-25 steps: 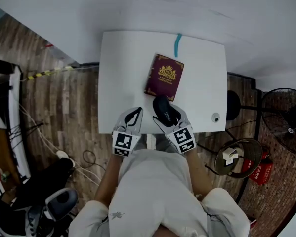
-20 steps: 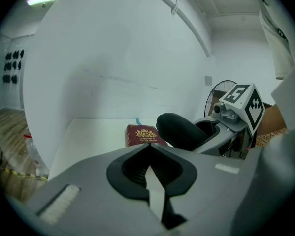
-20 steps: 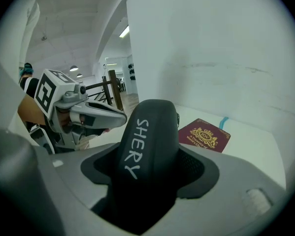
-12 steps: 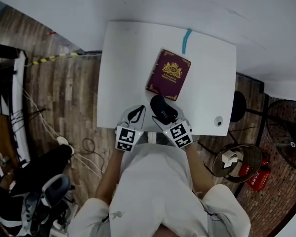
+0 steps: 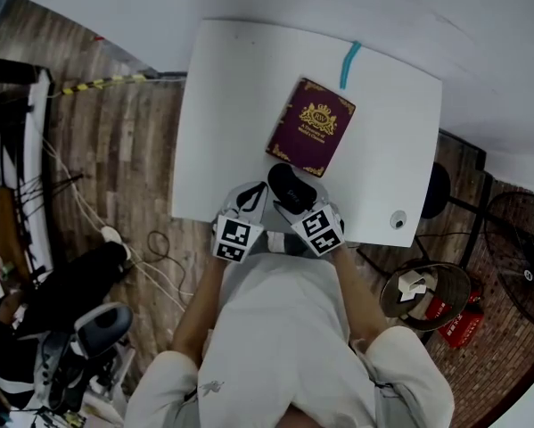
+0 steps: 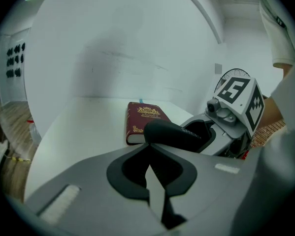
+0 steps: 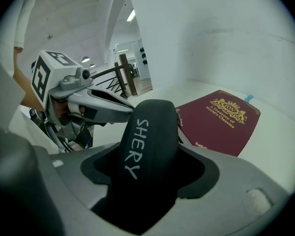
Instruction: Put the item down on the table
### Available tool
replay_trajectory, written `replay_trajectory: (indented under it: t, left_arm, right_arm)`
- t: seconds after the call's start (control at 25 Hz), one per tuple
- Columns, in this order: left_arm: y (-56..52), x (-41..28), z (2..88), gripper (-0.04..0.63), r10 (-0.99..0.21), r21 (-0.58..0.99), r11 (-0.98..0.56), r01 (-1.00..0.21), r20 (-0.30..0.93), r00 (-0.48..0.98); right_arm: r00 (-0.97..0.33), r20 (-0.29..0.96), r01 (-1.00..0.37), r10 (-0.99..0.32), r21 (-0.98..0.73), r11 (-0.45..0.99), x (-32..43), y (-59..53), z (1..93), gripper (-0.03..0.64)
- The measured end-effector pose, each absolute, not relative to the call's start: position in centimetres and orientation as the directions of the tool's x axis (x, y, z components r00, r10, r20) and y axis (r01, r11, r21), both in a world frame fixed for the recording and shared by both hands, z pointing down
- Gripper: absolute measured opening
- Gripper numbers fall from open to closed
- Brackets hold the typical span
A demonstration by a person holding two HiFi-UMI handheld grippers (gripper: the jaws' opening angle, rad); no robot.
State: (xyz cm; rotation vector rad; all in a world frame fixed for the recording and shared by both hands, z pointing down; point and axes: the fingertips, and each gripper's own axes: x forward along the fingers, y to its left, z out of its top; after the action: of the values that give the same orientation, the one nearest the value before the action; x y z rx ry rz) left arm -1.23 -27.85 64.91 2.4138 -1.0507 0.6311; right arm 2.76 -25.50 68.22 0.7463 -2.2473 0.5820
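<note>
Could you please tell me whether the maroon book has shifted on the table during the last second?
No. The maroon book still lies just short of the teal strip at the table's far edge.

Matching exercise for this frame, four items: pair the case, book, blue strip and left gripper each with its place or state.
Things:
1 case
2 book
3 blue strip
4 left gripper

Places or states:
a maroon, closed, mid-table
b jaws together, empty
c clamped in the right gripper
d at the table's far edge

Pairs: 1-c; 2-a; 3-d; 4-b
</note>
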Motion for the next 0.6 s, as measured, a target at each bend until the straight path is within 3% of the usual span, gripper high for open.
replay_trajectory:
  t: [0.6]
  left_arm:
    - [-26.8,-1.2,67.9,0.018,-0.534,0.230,-0.591,-0.774,0.608,0.588]
  right_arm:
    - [-0.578,0.770,-0.613,-0.269,-0.193,0.766,3.0,-25.6,72.3,0.333]
